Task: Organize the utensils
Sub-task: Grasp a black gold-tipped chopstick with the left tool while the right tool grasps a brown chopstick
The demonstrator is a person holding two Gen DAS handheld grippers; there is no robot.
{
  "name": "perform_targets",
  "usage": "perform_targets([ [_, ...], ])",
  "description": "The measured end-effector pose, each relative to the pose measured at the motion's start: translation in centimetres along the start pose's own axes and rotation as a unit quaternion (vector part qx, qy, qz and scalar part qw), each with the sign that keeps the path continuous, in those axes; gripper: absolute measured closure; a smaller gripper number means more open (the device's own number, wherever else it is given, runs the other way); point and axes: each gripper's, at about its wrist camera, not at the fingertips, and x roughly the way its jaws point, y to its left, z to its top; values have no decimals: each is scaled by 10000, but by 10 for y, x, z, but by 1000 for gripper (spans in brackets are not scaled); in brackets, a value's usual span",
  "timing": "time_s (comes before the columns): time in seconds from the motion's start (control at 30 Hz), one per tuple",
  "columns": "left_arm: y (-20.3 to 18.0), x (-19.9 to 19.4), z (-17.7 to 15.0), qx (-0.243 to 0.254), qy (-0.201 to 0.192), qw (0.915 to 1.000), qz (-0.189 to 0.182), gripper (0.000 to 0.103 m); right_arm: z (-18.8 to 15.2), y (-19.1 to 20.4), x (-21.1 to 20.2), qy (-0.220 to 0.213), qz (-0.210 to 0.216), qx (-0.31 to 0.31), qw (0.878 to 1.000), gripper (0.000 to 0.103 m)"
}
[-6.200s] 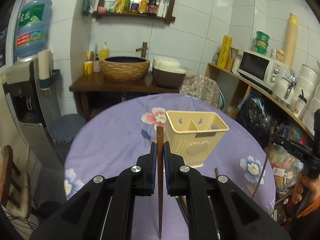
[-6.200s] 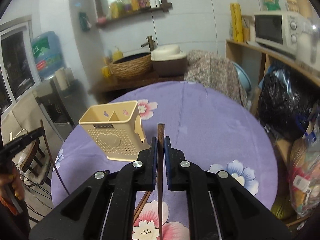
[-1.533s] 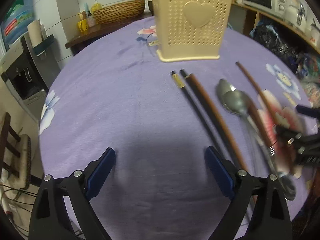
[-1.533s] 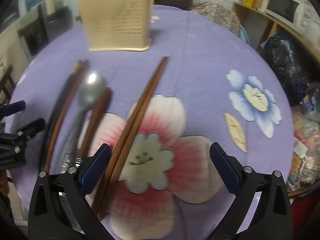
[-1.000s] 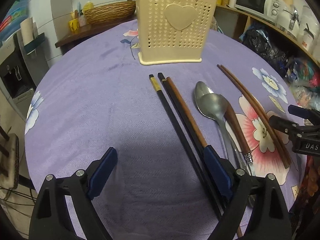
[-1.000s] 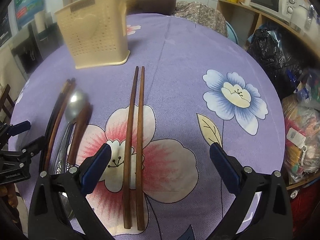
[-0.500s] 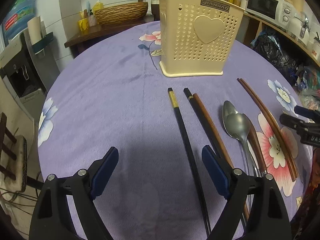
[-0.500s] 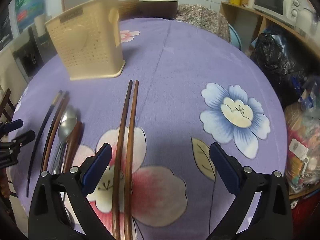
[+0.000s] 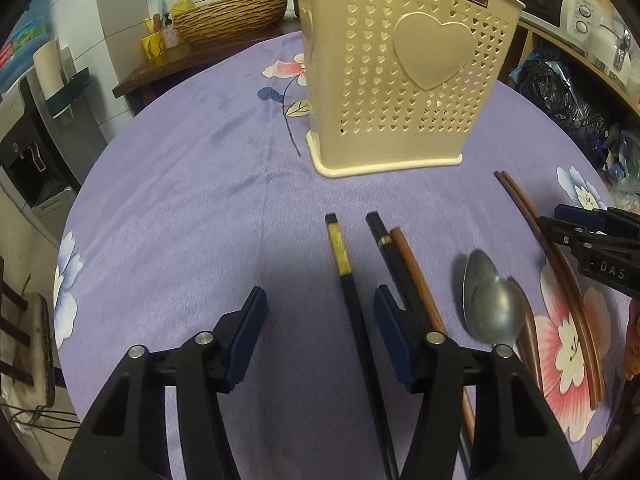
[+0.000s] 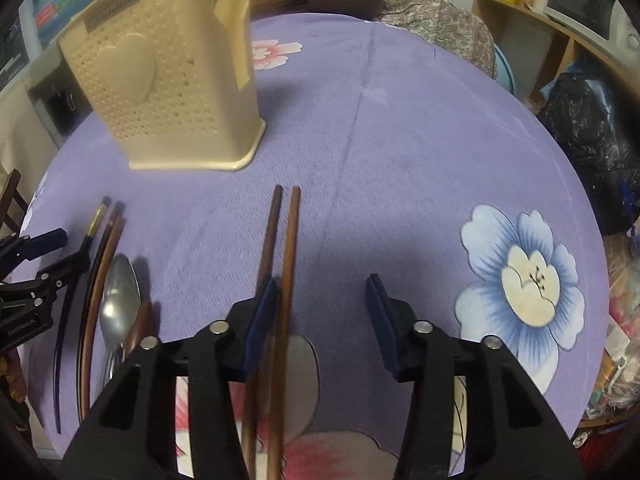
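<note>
A cream perforated utensil holder (image 9: 408,72) (image 10: 168,80) stands on the purple flowered tablecloth (image 9: 200,200); a stick end pokes out of its top. My left gripper (image 9: 320,312) hovers open low over the cloth. A black chopstick with a gold band (image 9: 344,272) lies between its fingers, near the right one. A second black chopstick (image 9: 378,232) and a brown one (image 9: 412,264) run under that finger. My right gripper (image 10: 320,292) is open over a brown chopstick pair (image 10: 284,240), which lies by its left finger. A metal spoon (image 9: 492,304) (image 10: 120,284) rests between the two groups.
The round table's edge (image 10: 576,184) curves close on the right, with black bags and wooden shelves beyond. A water dispenser (image 9: 32,128) and a wooden sink stand with a woven basin (image 9: 228,16) stand behind. In the left wrist view, the right gripper (image 9: 592,236) reaches in from the right edge.
Both grippers have dropped lower and closer to the utensils, and their jaws have narrowed while staying open. The chopsticks they held six seconds ago are gone from their fingers.
</note>
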Motion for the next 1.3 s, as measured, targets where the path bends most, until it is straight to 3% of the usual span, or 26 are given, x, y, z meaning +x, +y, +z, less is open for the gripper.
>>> perform_targets([
  [0.17, -7, 9, 17, 70, 48, 10000, 15, 72, 19, 6, 10, 29, -31, -41, 10000, 72],
  [0.33, -9, 12, 22, 75, 41, 10000, 24, 81, 28, 5, 15, 23, 44, 1, 10000, 81],
  [0.47, -8, 11, 21, 53, 25, 10000, -25, 82, 30, -12, 14, 84, 649, 517, 9965, 80],
  [0.57, -9, 11, 21, 79, 5, 10000, -21, 82, 28, -19, 3, -96, 610, 586, 9964, 80],
  [0.83, -12, 12, 21, 73, 12, 10000, 29, 82, 31, -3, 17, 184, 451, 238, 9985, 80],
  [0.97, -12, 13, 24, 87, 7, 10000, 46, 82, 33, 6, 17, 114, 159, 49, 9998, 80],
  [1.03, -13, 15, 26, 89, 10, 9999, 64, 83, 34, 11, 18, 74, 43, -33, 10000, 83],
  [1.13, -14, 17, 30, 101, -1, 9999, 114, 93, 34, 14, 19, 31, 34, -68, 10000, 96],
  [1.3, -13, 17, 32, 36, -55, 10000, 9, 94, 33, 8, 16, -83, 291, 51, 9995, 97],
])
